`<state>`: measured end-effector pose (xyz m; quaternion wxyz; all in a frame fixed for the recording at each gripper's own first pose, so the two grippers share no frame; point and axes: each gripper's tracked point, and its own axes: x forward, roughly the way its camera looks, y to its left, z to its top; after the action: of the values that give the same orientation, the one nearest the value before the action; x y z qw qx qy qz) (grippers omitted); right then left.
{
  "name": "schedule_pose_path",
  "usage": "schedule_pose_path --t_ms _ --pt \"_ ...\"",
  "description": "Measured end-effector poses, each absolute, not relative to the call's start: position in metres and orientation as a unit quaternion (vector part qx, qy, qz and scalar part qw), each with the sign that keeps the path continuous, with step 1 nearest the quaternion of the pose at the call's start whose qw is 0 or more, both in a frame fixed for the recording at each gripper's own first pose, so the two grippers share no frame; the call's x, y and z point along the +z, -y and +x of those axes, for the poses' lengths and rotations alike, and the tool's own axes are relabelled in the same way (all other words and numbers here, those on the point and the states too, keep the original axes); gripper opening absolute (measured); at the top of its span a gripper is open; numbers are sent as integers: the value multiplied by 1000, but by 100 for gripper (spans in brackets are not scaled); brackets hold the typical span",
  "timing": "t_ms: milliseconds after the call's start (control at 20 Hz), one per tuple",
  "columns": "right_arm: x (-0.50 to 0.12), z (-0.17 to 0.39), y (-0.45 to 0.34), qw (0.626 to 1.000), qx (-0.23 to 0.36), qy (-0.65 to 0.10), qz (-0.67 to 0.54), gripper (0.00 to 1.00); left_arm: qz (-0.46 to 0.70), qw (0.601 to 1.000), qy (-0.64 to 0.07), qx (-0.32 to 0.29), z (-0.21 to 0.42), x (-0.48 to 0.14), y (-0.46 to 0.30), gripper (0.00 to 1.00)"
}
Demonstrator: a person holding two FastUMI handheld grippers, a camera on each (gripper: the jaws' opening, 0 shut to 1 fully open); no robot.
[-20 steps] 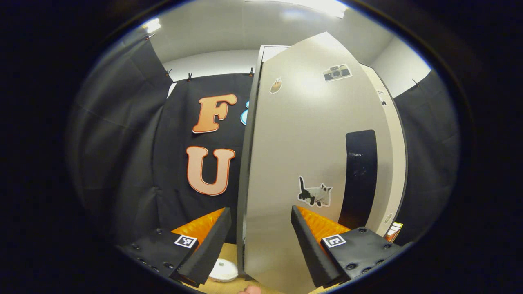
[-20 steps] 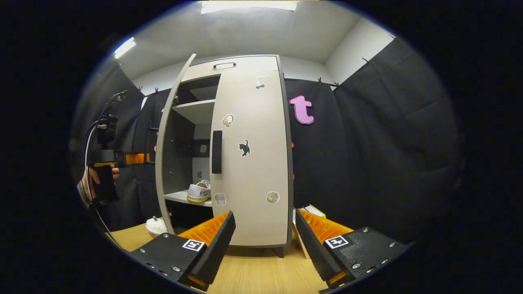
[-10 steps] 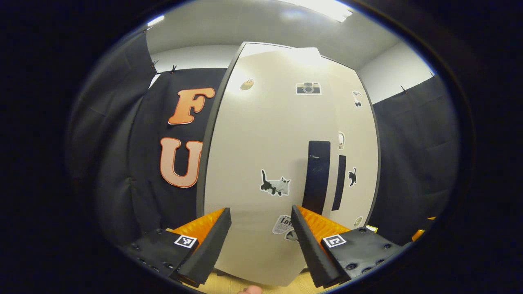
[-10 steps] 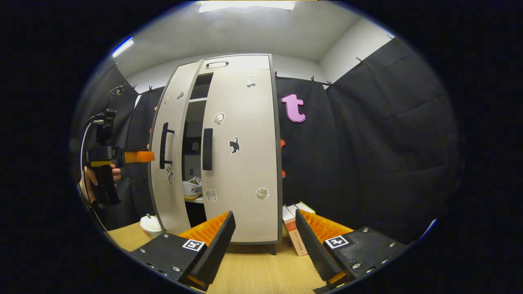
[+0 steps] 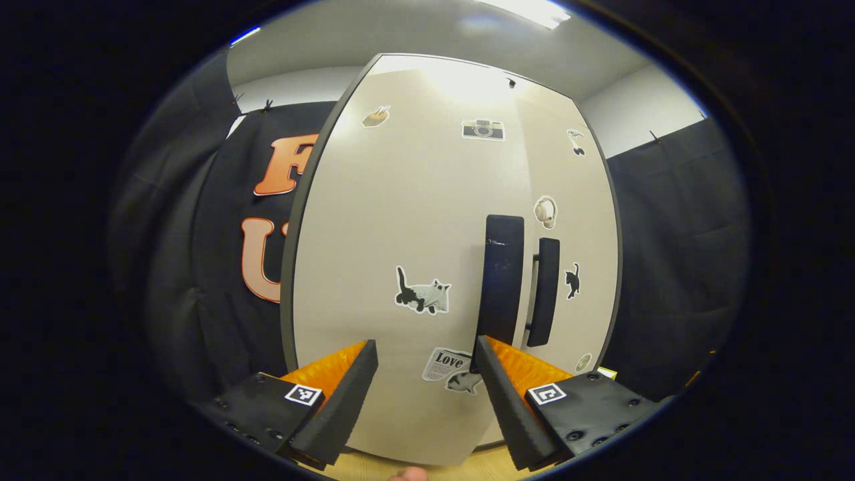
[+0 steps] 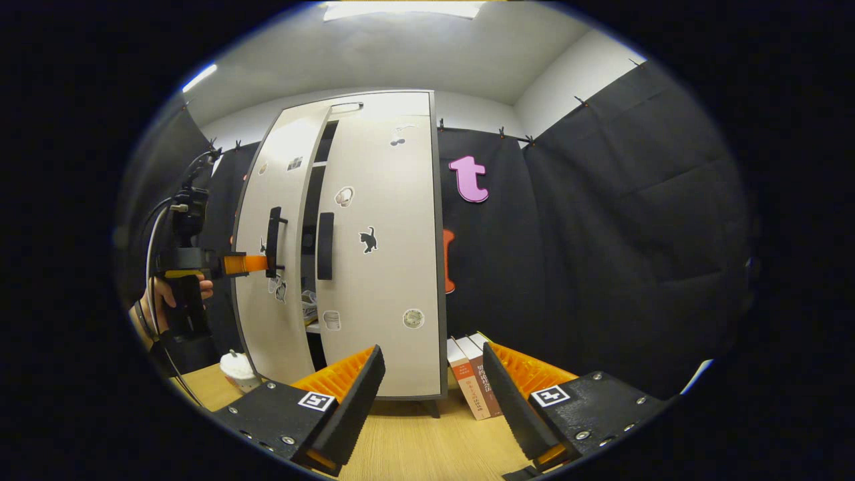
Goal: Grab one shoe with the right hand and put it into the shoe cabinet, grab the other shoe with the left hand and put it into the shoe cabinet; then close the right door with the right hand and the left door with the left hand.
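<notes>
**Mia:** Where are the shoes?

**Ben:** I can see one shoe (image 6: 308,306) on a shelf inside the cabinet (image 6: 384,107), through the dark gap. The right door (image 6: 381,254) is shut. The left door (image 5: 401,220) is not quite shut.

**Mia:** And the tongs?

**Ben:** The left tongs (image 5: 425,387) are spread wide, holding nothing, right up at that door. The right tongs (image 6: 433,394) are spread wide too, hanging back over the table (image 6: 421,444).

**Mia:** What could go wrong?

**Ben:** I think a finger could snag the door handle (image 5: 501,274). Or a weak push could leave the gap.
</notes>
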<state>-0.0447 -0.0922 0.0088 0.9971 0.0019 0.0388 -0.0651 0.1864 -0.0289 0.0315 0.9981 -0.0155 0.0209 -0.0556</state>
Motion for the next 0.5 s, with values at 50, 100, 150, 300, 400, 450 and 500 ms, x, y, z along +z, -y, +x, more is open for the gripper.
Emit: schedule_pose_path --t_ms 50,100,150,300,400,450,500 --pt "10 -45 94 997 -67 -39 2 91 -11 998 -23 -53 190 30 30 96" --pt "10 -45 95 997 -69 -38 1 91 -5 998 -24 -52 195 30 32 96" --pt "10 -45 98 997 -69 -37 2 91 1 998 -23 -50 197 30 33 96" --pt "9 -46 102 997 -72 -35 6 91 5 999 -21 -48 206 30 36 99" --pt "8 -47 105 997 -73 -36 9 91 1 999 -25 -48 213 27 38 96" --pt "8 -49 106 997 -74 -37 9 91 -1 998 -28 -48 216 26 39 96" --pt "8 -48 107 996 -76 -36 8 91 -1 998 -30 -48 220 25 39 96"
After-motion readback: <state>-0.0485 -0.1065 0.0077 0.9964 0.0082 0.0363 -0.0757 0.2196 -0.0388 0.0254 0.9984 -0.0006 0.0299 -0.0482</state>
